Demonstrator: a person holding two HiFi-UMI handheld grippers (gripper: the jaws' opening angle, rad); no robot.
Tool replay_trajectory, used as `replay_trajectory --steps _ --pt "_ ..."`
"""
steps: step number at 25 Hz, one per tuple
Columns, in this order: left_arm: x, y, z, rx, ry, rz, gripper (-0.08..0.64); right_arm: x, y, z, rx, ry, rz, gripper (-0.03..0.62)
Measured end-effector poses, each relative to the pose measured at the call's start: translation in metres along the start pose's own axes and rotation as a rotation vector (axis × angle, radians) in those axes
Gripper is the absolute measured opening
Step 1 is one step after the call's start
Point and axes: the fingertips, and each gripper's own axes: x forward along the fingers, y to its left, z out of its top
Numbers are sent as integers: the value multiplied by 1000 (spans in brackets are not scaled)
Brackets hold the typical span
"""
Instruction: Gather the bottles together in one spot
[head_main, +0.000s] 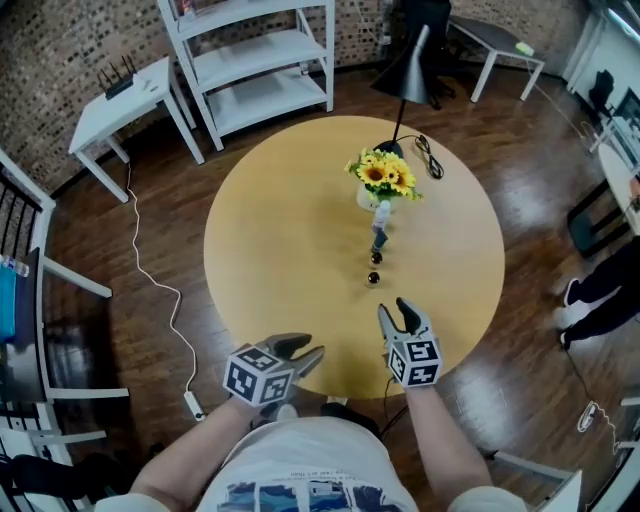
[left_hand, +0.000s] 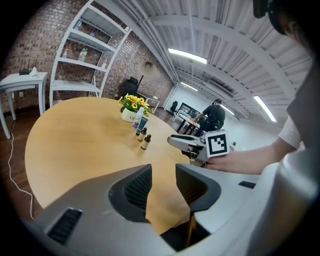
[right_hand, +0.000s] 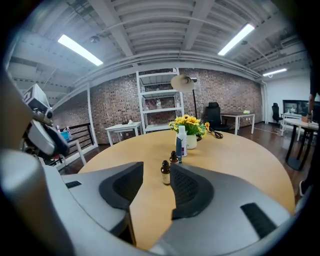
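Two small brown dropper bottles (head_main: 373, 279) (head_main: 376, 258), a teal tube (head_main: 379, 238) and a white bottle (head_main: 382, 213) stand in a short row on the round wooden table (head_main: 270, 250), running toward a vase of sunflowers (head_main: 383, 180). My right gripper (head_main: 395, 308) hovers over the table's near part, a little short of the nearest brown bottle (right_hand: 165, 173). It is open, with nothing between its fingers. My left gripper (head_main: 305, 352) is over the table's near edge, open and empty. In the left gripper view the row of bottles (left_hand: 146, 142) stands beyond the right gripper (left_hand: 187, 142).
A black lamp (head_main: 407, 70) and its cable (head_main: 430, 155) are on the table's far side behind the vase. White shelving (head_main: 255, 60) and a small white table (head_main: 125, 100) stand beyond. A person (head_main: 600, 290) is at the right, and a cord (head_main: 165, 300) lies on the floor at the left.
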Motion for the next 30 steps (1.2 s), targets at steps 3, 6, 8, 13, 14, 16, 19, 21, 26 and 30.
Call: replay_trajectory --steps 3,6,8,13,14,16,19,21,26,30 --pt "-21 -6 -7 14 -14 -16 156 -48 34 -10 5 22 2 195" --pt "-41 -12 -14 34 -21 -22 156 -91 70 -22 12 55 -1 195" --pt "-52 -17 -20 61 -14 -13 156 -118 89 -25 18 65 -20 195" --pt "-80 -30 -46 119 26 -19 155 -170 120 -33 47 62 -86 195" --pt "-87 -34 -51 118 23 -32 155 -178 126 -34 51 61 -96 195" --pt "-100 -38 -61 120 5 -48 156 -192 138 -36 55 59 -116 195" --pt "-118 -39 -73 135 -15 -51 156 -204 157 -45 64 68 -139 196" --pt "-128 -37 -83 145 -19 -46 156 -210 168 -52 79 77 -149 206" --pt "-149 -34 -101 143 -34 -60 156 -222 190 -51 51 64 -183 222" --pt "-163 -32 -106 143 -51 -52 156 -231 200 -48 20 79 -208 219"
